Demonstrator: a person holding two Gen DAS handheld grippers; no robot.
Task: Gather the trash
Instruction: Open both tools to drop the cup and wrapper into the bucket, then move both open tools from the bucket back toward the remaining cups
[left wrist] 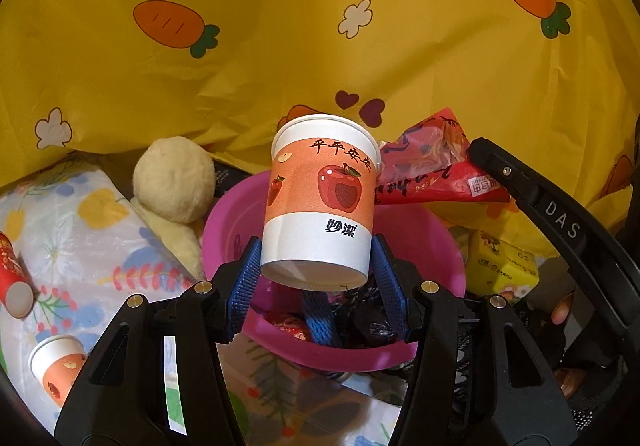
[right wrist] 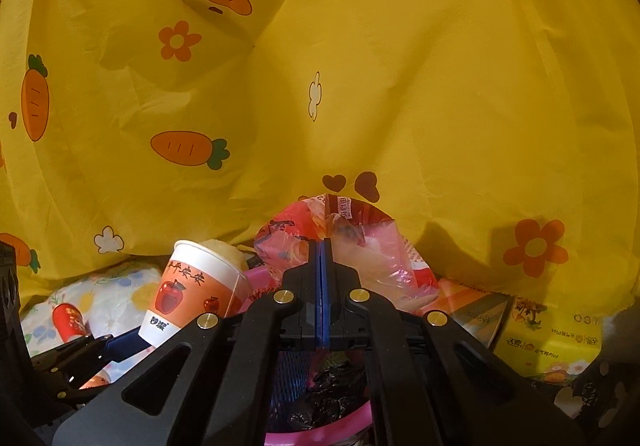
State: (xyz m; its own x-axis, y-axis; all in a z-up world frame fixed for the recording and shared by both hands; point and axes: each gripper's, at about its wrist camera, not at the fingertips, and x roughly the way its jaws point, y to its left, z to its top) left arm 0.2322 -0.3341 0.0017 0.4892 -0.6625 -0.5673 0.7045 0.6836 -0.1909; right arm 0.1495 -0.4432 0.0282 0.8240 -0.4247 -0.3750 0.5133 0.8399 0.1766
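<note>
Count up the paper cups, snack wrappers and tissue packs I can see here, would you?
Paper cups: 3, the apple-print cup held in the left gripper, another apple-print cup and a red cup lying on the floral cloth.
Snack wrappers: 1, a red wrapper pinched in the right gripper.
Tissue packs: 1, yellow.
Total: 5.

My tongs block most of the pink basin (left wrist: 224,222). Can't make out that dark crumpled stuff (right wrist: 332,386) inside it. The red cup (left wrist: 12,278) is cut off at the edge.
</note>
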